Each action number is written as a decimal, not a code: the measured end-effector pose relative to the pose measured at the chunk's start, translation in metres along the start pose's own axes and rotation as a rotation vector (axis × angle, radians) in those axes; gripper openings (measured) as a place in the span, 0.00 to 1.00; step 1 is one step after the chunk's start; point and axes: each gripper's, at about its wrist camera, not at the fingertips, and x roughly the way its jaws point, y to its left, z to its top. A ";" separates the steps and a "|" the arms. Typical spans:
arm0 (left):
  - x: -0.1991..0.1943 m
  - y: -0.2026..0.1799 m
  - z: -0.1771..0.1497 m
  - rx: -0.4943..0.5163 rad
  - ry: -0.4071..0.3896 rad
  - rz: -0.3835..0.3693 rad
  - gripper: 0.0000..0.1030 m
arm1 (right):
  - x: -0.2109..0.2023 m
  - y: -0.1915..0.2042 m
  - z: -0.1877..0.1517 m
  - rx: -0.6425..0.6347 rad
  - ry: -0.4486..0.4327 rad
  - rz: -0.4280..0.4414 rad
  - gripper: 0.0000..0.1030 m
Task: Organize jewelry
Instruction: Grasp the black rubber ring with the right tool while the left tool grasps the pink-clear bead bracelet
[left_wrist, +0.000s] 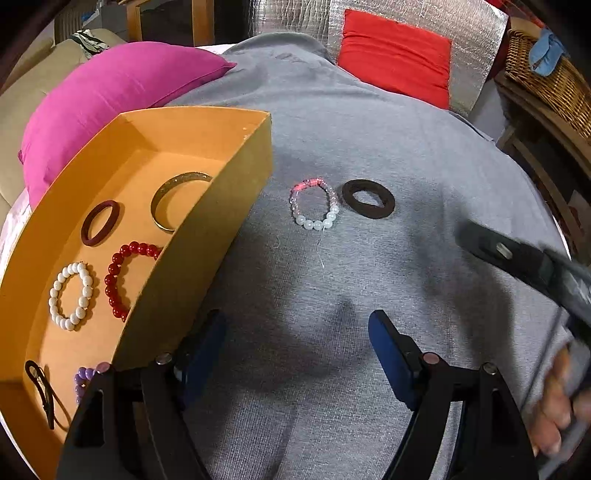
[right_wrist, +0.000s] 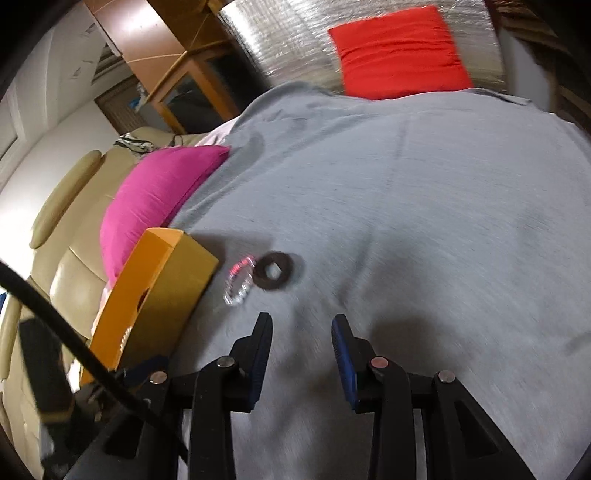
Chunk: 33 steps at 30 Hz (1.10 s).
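Left gripper (left_wrist: 295, 354) fingers wide, right gripper (right_wrist: 302, 354) narrower, both empty, bare cloth (left_wrist: 369, 295) beside box (left_wrist: 207, 236) wall.

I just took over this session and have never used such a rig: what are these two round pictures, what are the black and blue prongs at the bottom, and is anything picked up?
Each picture comes from a fisheye camera on a hand-held gripper, looking forward along its two fingers. The prongs are those fingers. The left wrist view shows the left gripper with jaws wide and nothing between them. The right wrist view shows the right gripper, jaws narrower, also holding nothing. On the grey cloth lie a pink-and-white bead bracelet and a dark ring, side by side. The orange box beside them already holds several bracelets and rings. The blurred dark shape at the right of the left view is the other gripper.
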 end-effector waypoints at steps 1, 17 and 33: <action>0.000 0.000 0.000 0.001 0.000 -0.001 0.78 | 0.008 0.001 0.006 0.002 0.007 0.014 0.35; 0.002 0.000 0.014 0.078 -0.034 -0.076 0.78 | 0.085 0.021 0.035 -0.102 0.086 -0.018 0.09; 0.026 -0.016 0.065 0.131 -0.146 -0.241 0.77 | -0.017 -0.080 -0.005 0.087 0.073 -0.133 0.08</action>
